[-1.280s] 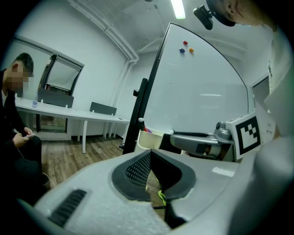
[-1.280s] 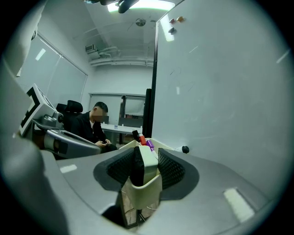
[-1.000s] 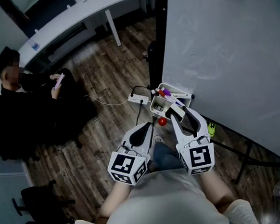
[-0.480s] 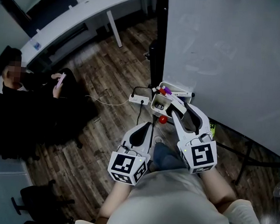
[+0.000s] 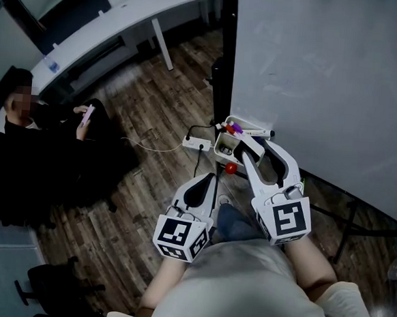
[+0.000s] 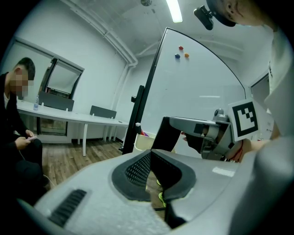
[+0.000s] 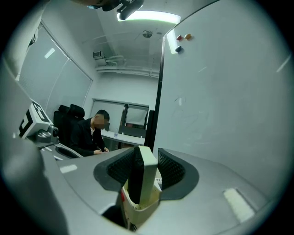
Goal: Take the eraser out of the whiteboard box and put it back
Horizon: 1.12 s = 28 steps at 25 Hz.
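Note:
The cream whiteboard box (image 5: 221, 149) hangs at the lower left corner of the whiteboard (image 5: 328, 76), with marker caps (image 5: 231, 129) sticking out of it. My right gripper (image 5: 245, 148) is over the box and shut on the eraser (image 7: 142, 176), a cream slab with a black felt face, standing upright between the pads. The eraser's lower end is still inside the box (image 7: 138, 210). My left gripper (image 5: 204, 183) hangs lower and to the left, away from the box. Its jaws meet at the tips (image 6: 149, 158) with nothing between them.
The black whiteboard post (image 5: 225, 54) stands just left of the box. A white power strip (image 5: 198, 142) and cable lie on the wood floor below. A person in black (image 5: 35, 148) sits at the left, in front of a long white desk (image 5: 114, 18).
My right gripper has risen a little with the eraser, drawing it up out of the box. The left gripper has stayed where it was.

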Available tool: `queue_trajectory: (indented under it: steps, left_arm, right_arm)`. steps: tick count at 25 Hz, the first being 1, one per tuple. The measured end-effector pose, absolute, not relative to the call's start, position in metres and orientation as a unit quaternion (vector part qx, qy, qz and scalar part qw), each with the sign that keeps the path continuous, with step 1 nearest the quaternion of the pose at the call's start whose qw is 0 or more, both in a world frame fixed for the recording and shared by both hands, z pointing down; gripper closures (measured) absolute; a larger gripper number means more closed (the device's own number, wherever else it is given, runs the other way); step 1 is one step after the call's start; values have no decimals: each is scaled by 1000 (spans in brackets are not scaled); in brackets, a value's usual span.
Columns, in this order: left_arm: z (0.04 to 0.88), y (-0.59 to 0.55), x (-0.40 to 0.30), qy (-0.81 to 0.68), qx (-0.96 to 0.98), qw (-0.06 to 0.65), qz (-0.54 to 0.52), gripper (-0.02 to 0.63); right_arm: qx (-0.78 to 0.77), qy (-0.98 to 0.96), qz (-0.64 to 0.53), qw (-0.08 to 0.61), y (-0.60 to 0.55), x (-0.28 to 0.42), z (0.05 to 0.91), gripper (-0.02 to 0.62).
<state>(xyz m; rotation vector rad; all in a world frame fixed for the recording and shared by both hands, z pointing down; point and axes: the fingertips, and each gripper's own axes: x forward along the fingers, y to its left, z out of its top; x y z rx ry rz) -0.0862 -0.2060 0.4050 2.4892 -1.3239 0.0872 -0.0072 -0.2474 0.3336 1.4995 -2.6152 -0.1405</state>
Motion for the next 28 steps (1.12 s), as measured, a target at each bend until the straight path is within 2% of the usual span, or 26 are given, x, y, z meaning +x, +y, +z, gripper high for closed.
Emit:
queue_trajectory:
  steps: [28]
  left_arm:
    - [394,-163,-90,-480,865,144,15,606]
  right_arm:
    - [489,-868,-82,22,-200,-6,293,428]
